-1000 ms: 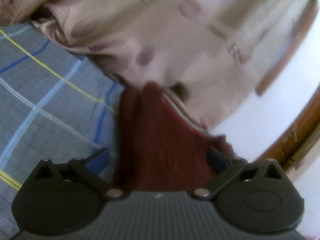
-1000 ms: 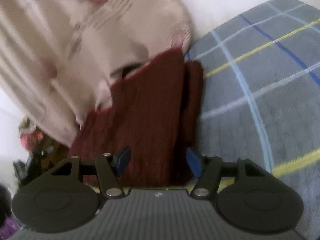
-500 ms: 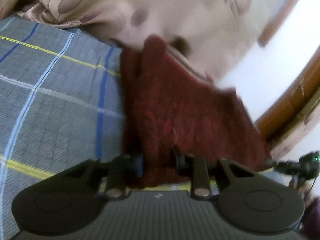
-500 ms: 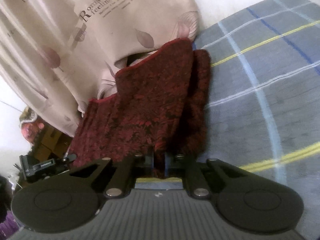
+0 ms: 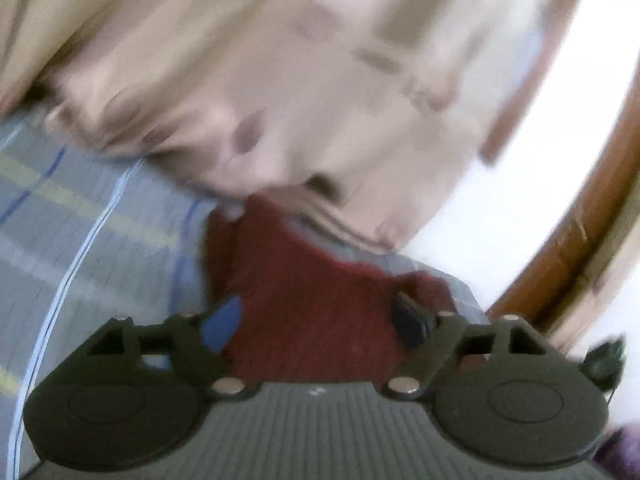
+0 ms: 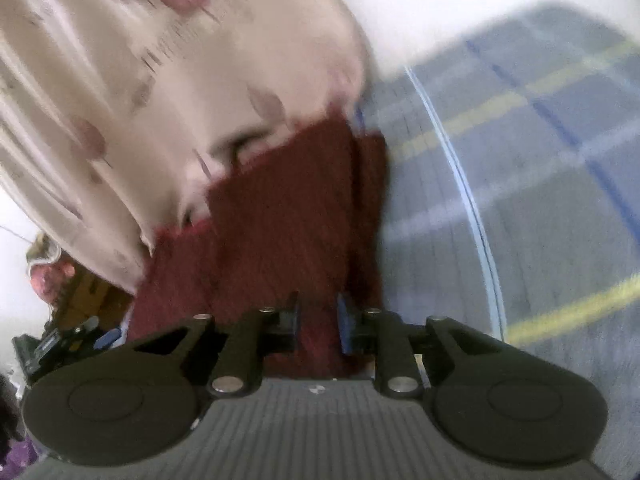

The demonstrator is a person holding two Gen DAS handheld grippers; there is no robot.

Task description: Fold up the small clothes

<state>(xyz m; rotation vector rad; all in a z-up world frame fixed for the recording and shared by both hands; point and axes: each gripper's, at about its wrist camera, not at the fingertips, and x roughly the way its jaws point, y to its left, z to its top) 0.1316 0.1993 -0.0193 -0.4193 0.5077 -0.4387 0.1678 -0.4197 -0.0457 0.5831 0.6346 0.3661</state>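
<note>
Maroon knit garment (image 5: 304, 300): lying on the grey plaid bed sheet (image 5: 100, 240), its far edge touching the beige leaf-print curtain (image 5: 280, 80).
Left gripper (image 5: 316, 322): hovering at the garment's near edge, jaws standing wide apart, gripping nothing.
Right gripper (image 6: 317, 322): jaws sitting narrowly parted, a fold of garment (image 6: 288, 208) lying between them; grip uncertain.
Views: both blurring.

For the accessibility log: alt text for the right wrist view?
Right gripper, fingers narrowly apart over the near edge of a dark red knit garment lying on a grey plaid bedsheet. A beige printed quilt lies beyond it; the frame is motion-blurred.
</note>
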